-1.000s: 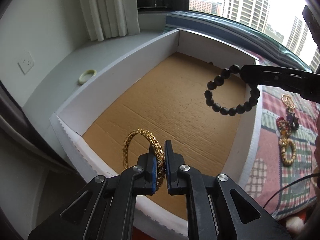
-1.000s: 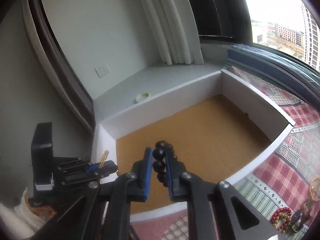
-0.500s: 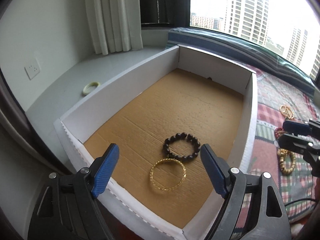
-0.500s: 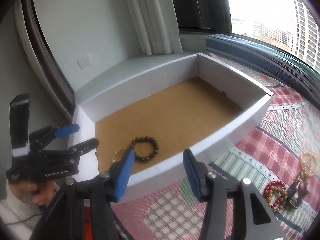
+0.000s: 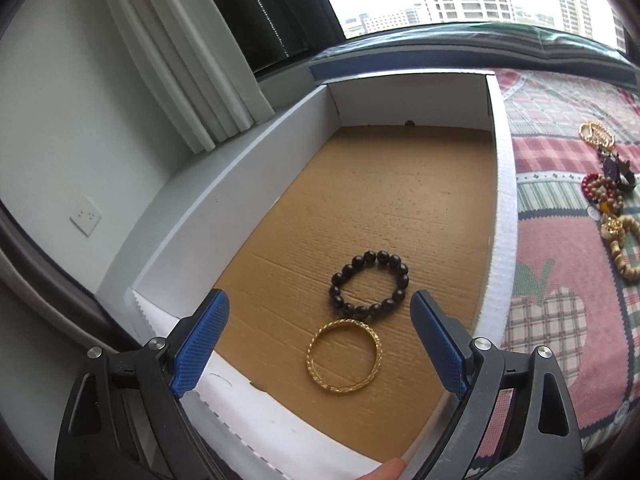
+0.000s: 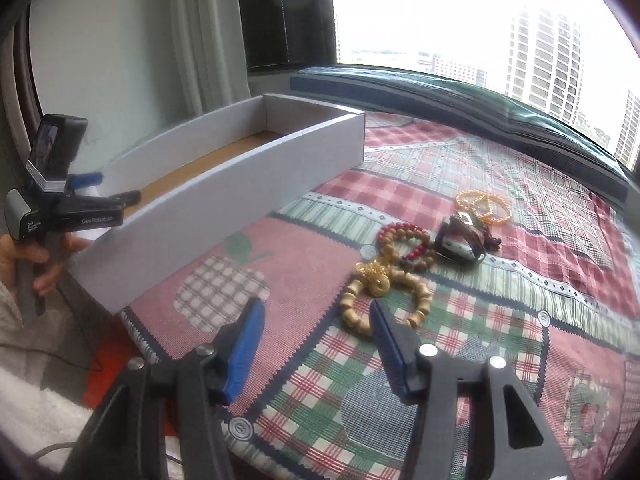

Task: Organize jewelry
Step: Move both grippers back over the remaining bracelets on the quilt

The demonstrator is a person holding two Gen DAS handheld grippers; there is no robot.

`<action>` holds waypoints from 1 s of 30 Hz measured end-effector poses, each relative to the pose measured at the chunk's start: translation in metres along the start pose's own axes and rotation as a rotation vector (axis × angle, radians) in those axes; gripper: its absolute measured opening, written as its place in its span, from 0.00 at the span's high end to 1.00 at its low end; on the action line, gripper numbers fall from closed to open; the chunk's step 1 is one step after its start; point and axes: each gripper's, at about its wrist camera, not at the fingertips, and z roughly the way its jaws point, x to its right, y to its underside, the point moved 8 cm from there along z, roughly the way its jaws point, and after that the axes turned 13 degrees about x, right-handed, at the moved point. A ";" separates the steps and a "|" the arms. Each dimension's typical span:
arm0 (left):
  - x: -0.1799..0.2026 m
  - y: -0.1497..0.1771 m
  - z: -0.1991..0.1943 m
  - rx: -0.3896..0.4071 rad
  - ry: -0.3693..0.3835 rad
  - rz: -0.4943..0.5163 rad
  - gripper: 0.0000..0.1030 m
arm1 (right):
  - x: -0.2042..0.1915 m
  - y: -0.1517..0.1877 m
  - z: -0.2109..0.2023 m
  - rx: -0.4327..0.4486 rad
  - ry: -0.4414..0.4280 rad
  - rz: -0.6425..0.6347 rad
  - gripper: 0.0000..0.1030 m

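Right wrist view: the right gripper (image 6: pixel 316 340) is held wide open, with nothing in it, low over the checked blanket (image 6: pixel 460 392). Just ahead of the jaws, a little toward the right blue pad, a tan bead bracelet (image 6: pixel 384 304) is seen lying flat, with a gold charm (image 6: pixel 374 276) at its far side. More jewelry is piled right behind it: a red bead bracelet (image 6: pixel 404 238), a dark watch-like piece (image 6: pixel 460 238) and a gold chain (image 6: pixel 482 204). The tan bracelet is judged to be picked next by the right gripper, since the pile is well apart from the left one. The left gripper (image 5: pixel 320 344) is also held wide open and empty, above the near end of the white box (image 5: pixel 502 200). On the brown box floor a black bead bracelet (image 5: pixel 370 284) and a gold bangle (image 5: pixel 344 360) are laid flat, touching or nearly so.
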 end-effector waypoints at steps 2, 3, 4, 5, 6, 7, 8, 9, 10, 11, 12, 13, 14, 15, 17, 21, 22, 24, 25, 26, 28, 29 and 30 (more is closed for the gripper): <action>0.002 0.002 -0.004 -0.009 0.004 0.003 0.10 | 0.017 0.011 -0.005 -0.002 0.030 0.038 0.46; 0.002 0.004 -0.005 -0.014 0.008 0.000 0.10 | 0.024 0.014 -0.007 -0.004 0.040 0.056 0.46; 0.002 0.005 -0.008 -0.017 0.010 -0.004 0.10 | 0.029 0.017 -0.007 -0.005 0.046 0.070 0.46; 0.002 0.007 -0.010 -0.020 0.009 -0.009 0.10 | 0.035 0.020 -0.009 -0.002 0.052 0.082 0.46; 0.001 0.008 -0.012 -0.022 0.008 -0.014 0.10 | 0.039 0.022 -0.011 0.004 0.058 0.090 0.46; 0.003 0.009 -0.016 -0.023 0.006 -0.020 0.10 | 0.042 0.024 -0.015 0.009 0.060 0.093 0.46; 0.003 0.009 -0.018 -0.025 0.007 -0.026 0.10 | 0.045 0.026 -0.016 0.012 0.063 0.095 0.46; 0.003 0.008 -0.019 -0.024 0.010 -0.036 0.10 | 0.046 0.027 -0.019 0.015 0.068 0.094 0.46; 0.001 0.007 -0.021 -0.017 0.009 -0.053 0.10 | 0.048 0.029 -0.021 0.017 0.073 0.092 0.46; 0.000 0.004 -0.022 -0.011 0.005 -0.076 0.10 | 0.050 0.031 -0.022 0.019 0.078 0.090 0.46; -0.003 0.002 -0.025 -0.006 -0.002 -0.102 0.09 | 0.052 0.032 -0.023 0.017 0.083 0.089 0.46; -0.005 -0.002 -0.029 0.006 -0.006 -0.130 0.08 | 0.055 0.034 -0.024 0.014 0.091 0.090 0.45; -0.007 -0.007 -0.033 0.022 -0.015 -0.160 0.06 | 0.059 0.035 -0.024 0.011 0.103 0.091 0.40; -0.009 -0.013 -0.038 0.042 -0.025 -0.186 0.02 | 0.063 0.036 -0.026 0.013 0.118 0.094 0.33; -0.010 -0.025 -0.051 0.083 -0.023 -0.230 0.02 | 0.073 0.038 -0.030 0.019 0.154 0.100 0.25; 0.012 -0.044 -0.071 0.125 0.087 -0.277 0.01 | 0.092 0.043 -0.037 0.025 0.208 0.115 0.19; 0.021 -0.047 -0.075 0.128 0.124 -0.277 0.01 | 0.096 0.044 -0.039 0.026 0.214 0.118 0.19; 0.043 -0.053 -0.081 0.131 0.202 -0.272 0.01 | 0.103 0.045 -0.044 0.039 0.222 0.122 0.19; 0.054 -0.055 -0.084 0.133 0.247 -0.269 0.01 | 0.106 0.043 -0.048 0.056 0.227 0.120 0.19; 0.066 -0.057 -0.086 0.133 0.288 -0.264 0.01 | 0.109 0.041 -0.054 0.082 0.237 0.114 0.19; 0.089 -0.059 -0.090 0.134 0.357 -0.247 0.01 | 0.114 0.034 -0.065 0.137 0.267 0.081 0.17; 0.100 -0.060 -0.091 0.135 0.388 -0.237 0.01 | 0.116 0.031 -0.069 0.157 0.284 0.051 0.14; 0.112 -0.059 -0.093 0.133 0.421 -0.225 0.01 | 0.117 0.030 -0.072 0.163 0.298 0.017 0.11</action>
